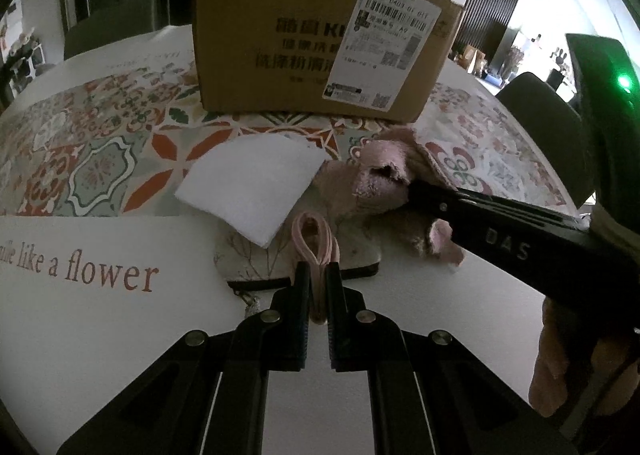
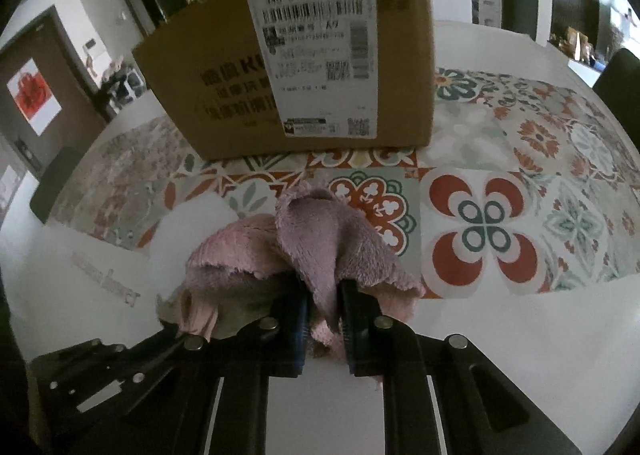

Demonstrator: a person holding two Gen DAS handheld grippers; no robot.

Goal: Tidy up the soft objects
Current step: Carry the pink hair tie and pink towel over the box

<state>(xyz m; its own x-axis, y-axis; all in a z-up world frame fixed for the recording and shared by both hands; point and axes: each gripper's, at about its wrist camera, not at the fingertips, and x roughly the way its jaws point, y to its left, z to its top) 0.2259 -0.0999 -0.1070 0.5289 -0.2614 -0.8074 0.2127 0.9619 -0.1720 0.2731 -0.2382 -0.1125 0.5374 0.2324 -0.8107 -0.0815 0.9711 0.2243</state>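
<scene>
left claw (image 1: 318,287): pressing together on a pink strap loop (image 1: 314,235) that's hanging off a small flowery pouch (image 1: 352,251); the strap is sitting right between the pads

right claw (image 2: 324,315): pinching a fold of the fuzzy pink towel (image 2: 320,239), with the fabric bunching up between the pads

where the soft stuff is: all sitting on the desk (image 1: 100,335) in front of the cardboard box (image 1: 280,55). The towel is lying just beside the pouch, and a white foam pad (image 1: 252,187) is partly overlapping the pouch's far corner

box: standing upright behind the pile on the patterned mat (image 2: 500,215); can't tell from here what's inside

step in hand: looks like the grab stage, with both claws getting hold of their piece and nothing lifting yet as far as I can see

next move: probably lifting the towel clear and carrying it over the box's near wall. It's floppy, so it needs enough height that the dangling ends aren't snagging the rim or dragging the foam pad along

watch out: the strap is thin and could be slipping out
</scene>
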